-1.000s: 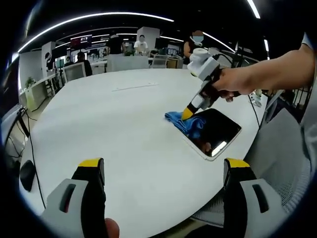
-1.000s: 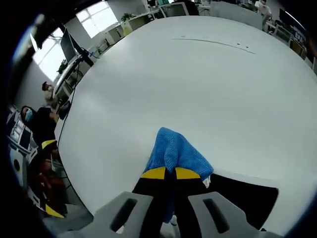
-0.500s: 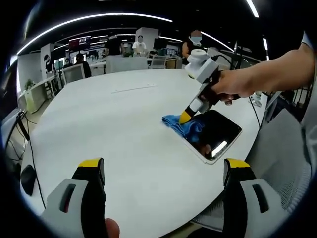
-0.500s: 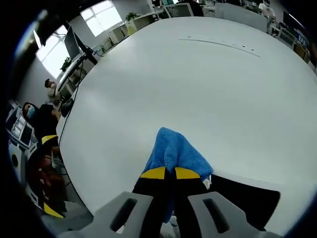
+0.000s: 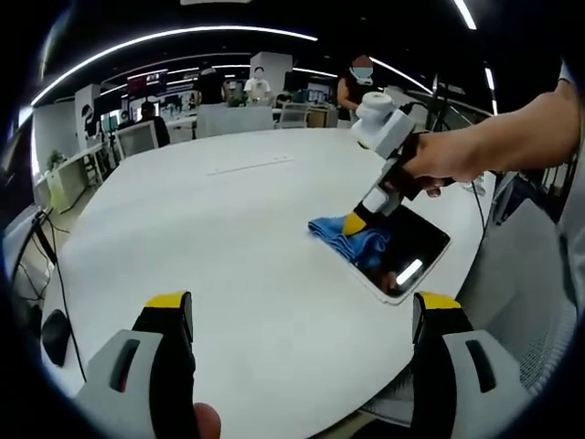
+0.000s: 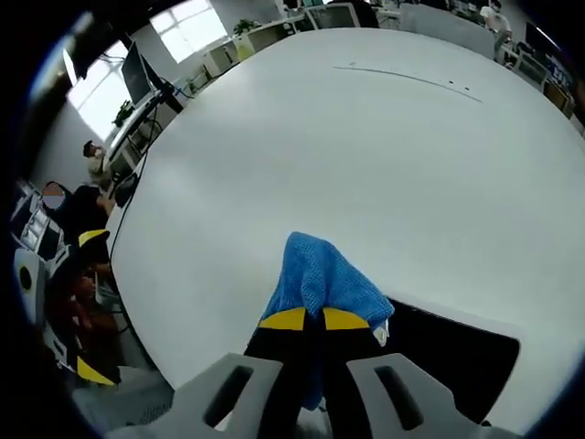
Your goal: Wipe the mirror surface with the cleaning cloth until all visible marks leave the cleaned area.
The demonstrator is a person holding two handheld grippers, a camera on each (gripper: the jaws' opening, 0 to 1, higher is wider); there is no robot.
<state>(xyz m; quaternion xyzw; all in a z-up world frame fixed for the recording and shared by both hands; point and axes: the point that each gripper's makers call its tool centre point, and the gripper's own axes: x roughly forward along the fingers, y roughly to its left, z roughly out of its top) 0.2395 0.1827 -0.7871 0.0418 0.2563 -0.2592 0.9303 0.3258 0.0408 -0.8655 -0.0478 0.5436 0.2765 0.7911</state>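
R hand-held gripper [image 5: 353,222]: pinching the blue cloth [image 5: 352,241], tips pressed together on it; I hold it at the mirror's near-left end.
Mirror [image 5: 406,253]: dark slab at the desk [image 5: 219,229] edge, long axis running 10 to 4 o'clock in left gripper view; unwiped part lies toward 4 from the cloth.
L hand-held gripper [image 5: 302,315]: spread, idle, well apart.
Nearer: R, I judge.

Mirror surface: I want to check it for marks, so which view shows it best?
The left gripper view: the mirror lies whole on the table, cloth over one end. The right gripper view catches just a dark strip behind the cloth.
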